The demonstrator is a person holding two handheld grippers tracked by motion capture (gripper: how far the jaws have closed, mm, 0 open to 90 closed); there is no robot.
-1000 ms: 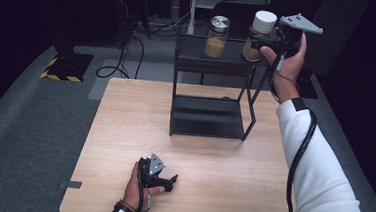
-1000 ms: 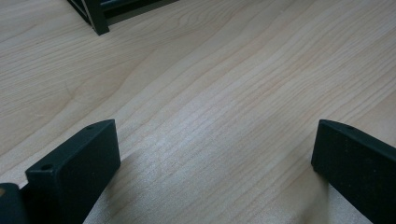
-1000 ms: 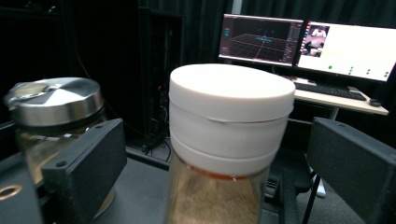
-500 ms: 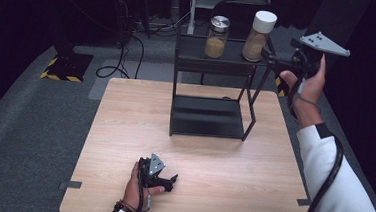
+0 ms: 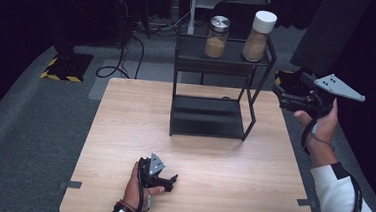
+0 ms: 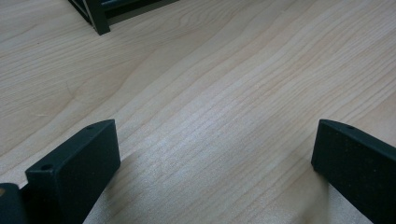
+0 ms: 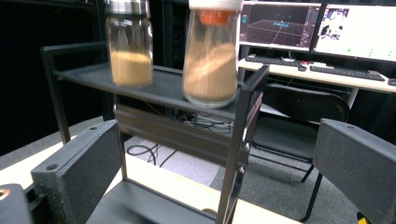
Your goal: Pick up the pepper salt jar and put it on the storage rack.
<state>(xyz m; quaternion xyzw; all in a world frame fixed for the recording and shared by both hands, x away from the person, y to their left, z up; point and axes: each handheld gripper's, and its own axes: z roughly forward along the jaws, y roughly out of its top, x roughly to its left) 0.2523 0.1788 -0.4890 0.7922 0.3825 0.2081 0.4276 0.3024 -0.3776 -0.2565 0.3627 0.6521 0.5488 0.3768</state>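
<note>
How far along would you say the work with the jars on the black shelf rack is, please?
Done: the white-lidded jar stands on the rack's top shelf beside the metal-lidded jar. In hand: nothing; the right claw has just opened and drawn back, empty. The left claw rests open on the table. Left: the lower shelf is bare; no further jar is visible.

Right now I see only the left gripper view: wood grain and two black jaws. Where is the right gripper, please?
Observer: The right gripper is in the air past the right edge of the table, pointing at the black rack. Its jaws have just been opening, with nothing between them.
Operator: Is anything on that rack?
Observer: Two jars stand on the top shelf: a metal-lid jar on the left and a taller white-lid jar on the right.
Operator: And where on the table is my left gripper?
Observer: The left gripper is near the front edge, left of the middle.
</note>
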